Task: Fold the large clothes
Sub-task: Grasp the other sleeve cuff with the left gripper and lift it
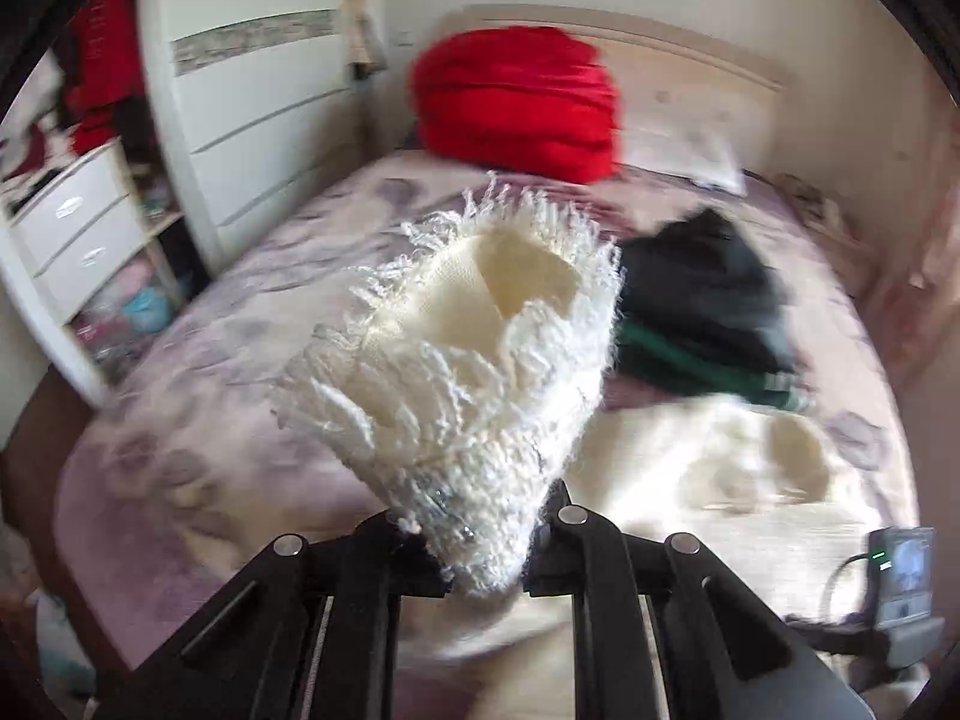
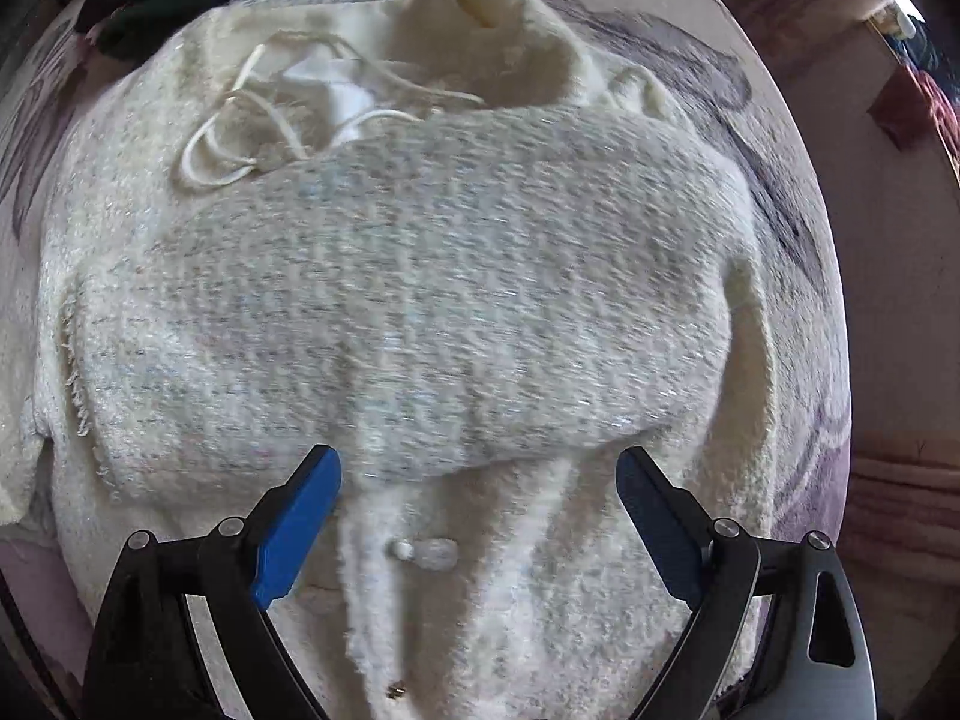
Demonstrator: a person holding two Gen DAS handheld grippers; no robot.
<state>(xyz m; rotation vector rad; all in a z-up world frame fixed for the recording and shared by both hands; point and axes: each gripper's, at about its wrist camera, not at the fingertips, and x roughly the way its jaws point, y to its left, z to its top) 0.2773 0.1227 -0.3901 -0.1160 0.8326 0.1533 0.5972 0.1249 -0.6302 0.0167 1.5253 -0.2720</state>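
Note:
A cream fuzzy knit garment (image 2: 408,312) with fringed edges lies spread on the bed. In the left wrist view my left gripper (image 1: 483,564) is shut on a fringed sleeve end (image 1: 474,348) of it and holds that end lifted above the bed; the garment's body (image 1: 720,468) lies to the right. In the right wrist view my right gripper (image 2: 480,474) is open just above the garment, its blue pads (image 2: 294,534) apart, with a folded-over panel ahead and small buttons (image 2: 420,552) between the fingers. A drawstring (image 2: 252,120) lies near the neckline.
The bed has a mauve floral cover (image 1: 198,396). A dark green and black garment (image 1: 702,312) lies behind the cream one. A red folded blanket (image 1: 516,96) and a pillow (image 1: 678,150) sit at the headboard. White drawers (image 1: 78,228) stand left. A small device (image 1: 900,576) lies at right.

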